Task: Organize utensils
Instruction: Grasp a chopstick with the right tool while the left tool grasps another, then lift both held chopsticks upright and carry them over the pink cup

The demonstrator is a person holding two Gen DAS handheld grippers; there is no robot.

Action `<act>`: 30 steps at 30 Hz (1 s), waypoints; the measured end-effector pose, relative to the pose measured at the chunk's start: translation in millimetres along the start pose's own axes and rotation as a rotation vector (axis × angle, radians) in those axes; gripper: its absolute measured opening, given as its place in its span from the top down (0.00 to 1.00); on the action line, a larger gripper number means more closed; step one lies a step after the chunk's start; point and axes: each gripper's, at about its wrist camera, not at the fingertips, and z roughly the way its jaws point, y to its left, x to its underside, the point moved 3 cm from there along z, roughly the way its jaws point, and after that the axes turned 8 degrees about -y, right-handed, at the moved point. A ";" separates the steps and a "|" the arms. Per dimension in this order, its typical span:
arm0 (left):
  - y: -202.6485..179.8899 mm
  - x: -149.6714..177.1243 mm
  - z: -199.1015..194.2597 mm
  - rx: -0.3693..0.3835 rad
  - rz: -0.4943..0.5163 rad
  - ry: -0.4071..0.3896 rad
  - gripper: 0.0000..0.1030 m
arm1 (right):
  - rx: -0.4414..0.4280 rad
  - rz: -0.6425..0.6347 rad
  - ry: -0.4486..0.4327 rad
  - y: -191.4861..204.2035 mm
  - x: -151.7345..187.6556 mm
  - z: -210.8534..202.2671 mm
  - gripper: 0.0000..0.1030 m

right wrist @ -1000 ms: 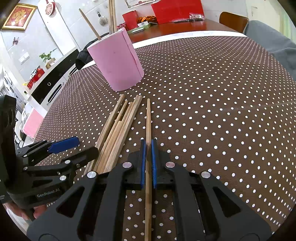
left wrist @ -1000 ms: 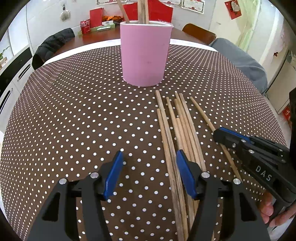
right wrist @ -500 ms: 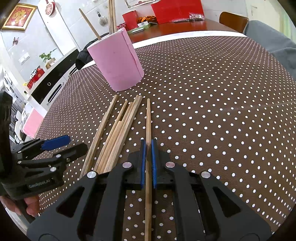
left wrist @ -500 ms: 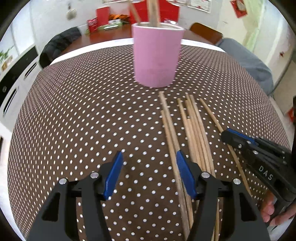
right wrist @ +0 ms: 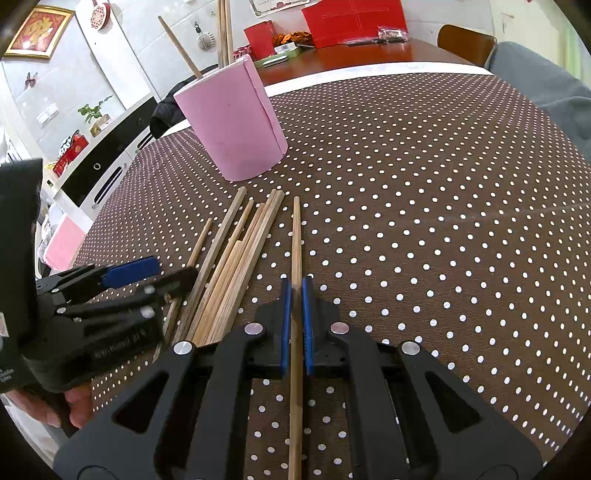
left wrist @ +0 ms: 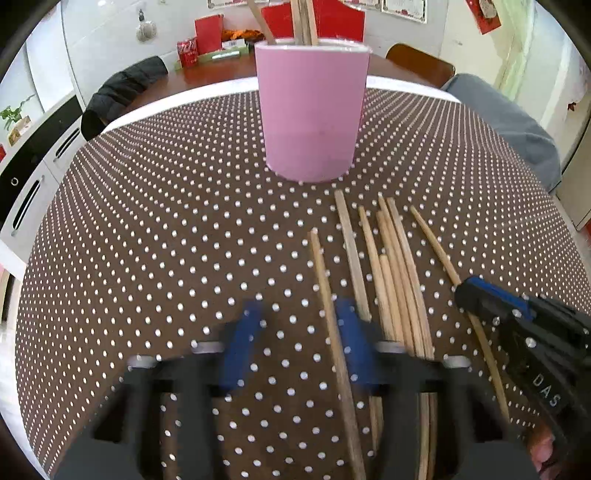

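Observation:
A pink cup [left wrist: 312, 110] with a few chopsticks standing in it sits on the dotted tablecloth; it also shows in the right wrist view [right wrist: 232, 122]. Several wooden chopsticks [left wrist: 395, 273] lie in a loose bundle in front of it. My left gripper [left wrist: 295, 343] is blurred and partly open, its jaws on either side of one separated chopstick [left wrist: 328, 295] that lies on the cloth. My right gripper [right wrist: 295, 314] is shut on a single chopstick [right wrist: 296, 240] at the right of the bundle [right wrist: 236, 266].
The brown dotted tablecloth [right wrist: 424, 221] covers a round table. A wooden table with red boxes [right wrist: 351, 22] stands behind. A dark jacket on a chair [left wrist: 122, 88] is at the far left, a grey cushion [left wrist: 517, 122] at the right.
My left gripper moved right over the bundle's left side and its jaws are narrowing around one chopstick, which now lies apart from the rest. The right gripper has kept still on its chopstick.

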 end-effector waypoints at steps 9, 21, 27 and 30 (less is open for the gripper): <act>32.6 -0.8 -5.7 0.151 -0.153 -0.043 0.94 | 0.056 -0.015 -0.036 9.1 -1.4 -2.0 0.94; 32.3 -26.1 -83.0 0.165 -0.121 -0.296 0.94 | 0.053 -0.068 -0.224 37.5 -28.7 -44.5 0.94; 22.0 -42.2 -124.1 0.156 -0.097 -0.441 0.94 | 0.054 -0.115 -0.325 48.9 -49.9 -67.7 0.94; 20.9 -51.5 -138.5 0.164 -0.088 -0.490 0.94 | 0.056 -0.136 -0.352 52.7 -58.3 -72.8 0.95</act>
